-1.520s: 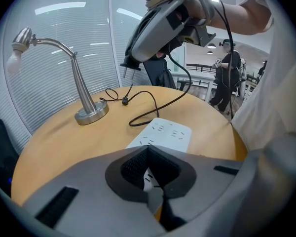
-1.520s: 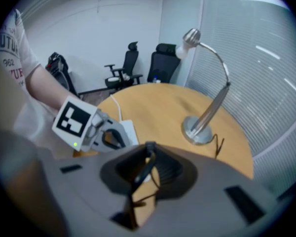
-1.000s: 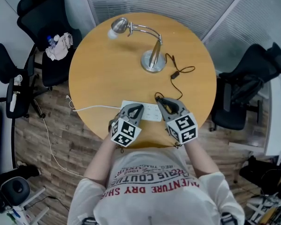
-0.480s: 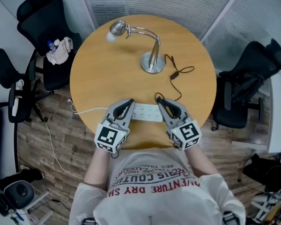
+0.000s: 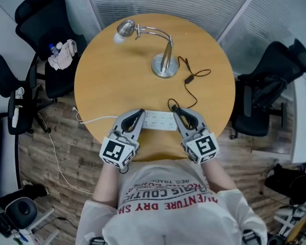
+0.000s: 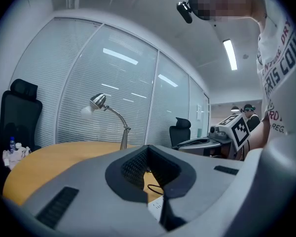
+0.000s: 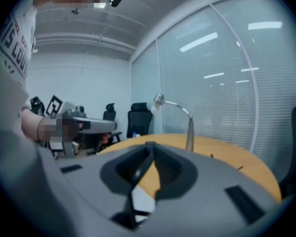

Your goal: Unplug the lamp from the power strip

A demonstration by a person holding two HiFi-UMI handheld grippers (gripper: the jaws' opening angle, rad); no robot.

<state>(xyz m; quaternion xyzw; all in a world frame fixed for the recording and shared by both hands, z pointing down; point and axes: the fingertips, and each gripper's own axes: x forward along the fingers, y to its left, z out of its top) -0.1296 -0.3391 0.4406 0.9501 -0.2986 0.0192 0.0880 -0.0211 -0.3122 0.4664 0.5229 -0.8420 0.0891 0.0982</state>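
My left tongs (image 5: 139,113), jaws together and empty, rest at the flat white plastic power strip (image 5: 160,120); my right tongs (image 5: 174,109) pinch narrowly on the black plug (image 5: 171,106) of the silver gooseneck lamp (image 5: 163,65), apparently not yet pulled: extraction remains.
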